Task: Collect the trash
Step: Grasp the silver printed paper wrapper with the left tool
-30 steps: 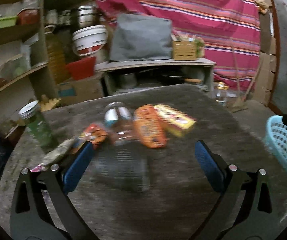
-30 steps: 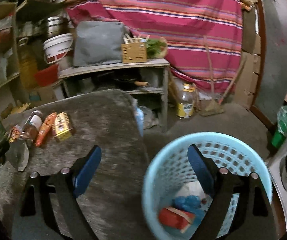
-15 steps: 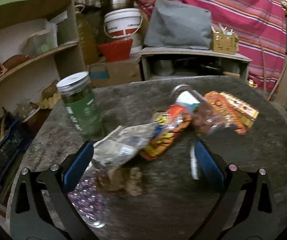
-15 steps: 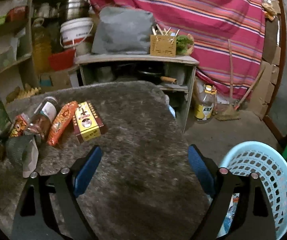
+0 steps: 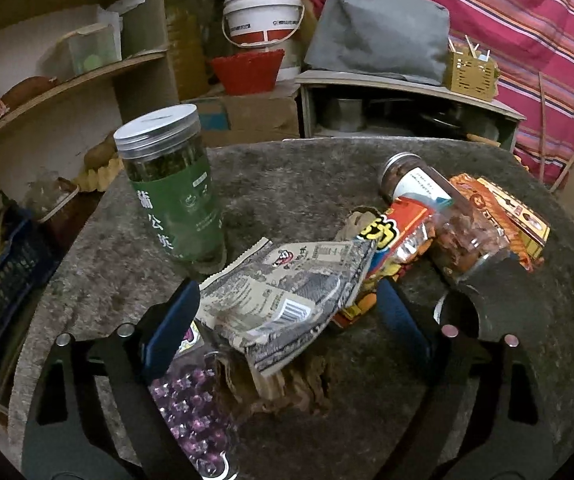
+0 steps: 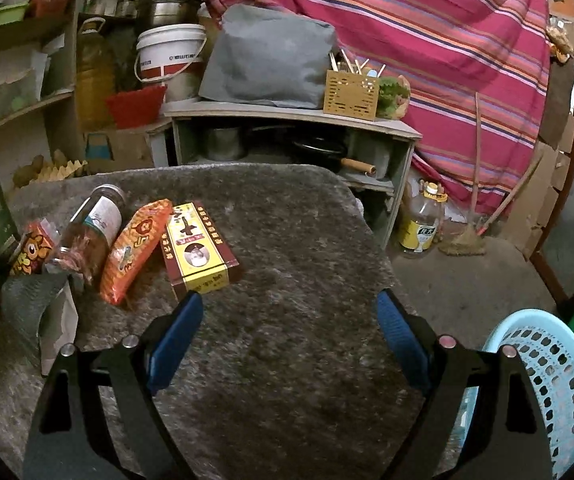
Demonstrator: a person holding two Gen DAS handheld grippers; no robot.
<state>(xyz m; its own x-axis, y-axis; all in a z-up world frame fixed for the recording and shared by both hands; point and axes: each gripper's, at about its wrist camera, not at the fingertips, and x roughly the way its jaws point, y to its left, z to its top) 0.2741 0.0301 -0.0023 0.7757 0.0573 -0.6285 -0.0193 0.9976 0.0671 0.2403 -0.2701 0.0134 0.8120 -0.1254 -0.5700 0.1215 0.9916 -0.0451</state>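
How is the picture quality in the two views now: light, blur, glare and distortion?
Left wrist view: dim warm light; the grey printed wrapper between the left gripper fingers is sharp, with small glare on the foil snack bag; straight shelves bend toward the edges. Right wrist view: equally dim, the table in front of the right gripper slightly smeared, the corners black.

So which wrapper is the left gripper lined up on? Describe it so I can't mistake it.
On the grey table, look in front of the upright green-labelled jar. The torn-open pouch lies between the open left gripper fingers, overlapping an orange-and-yellow snack bag. It is the only beige one, printed with grey line drawings and a barcode.
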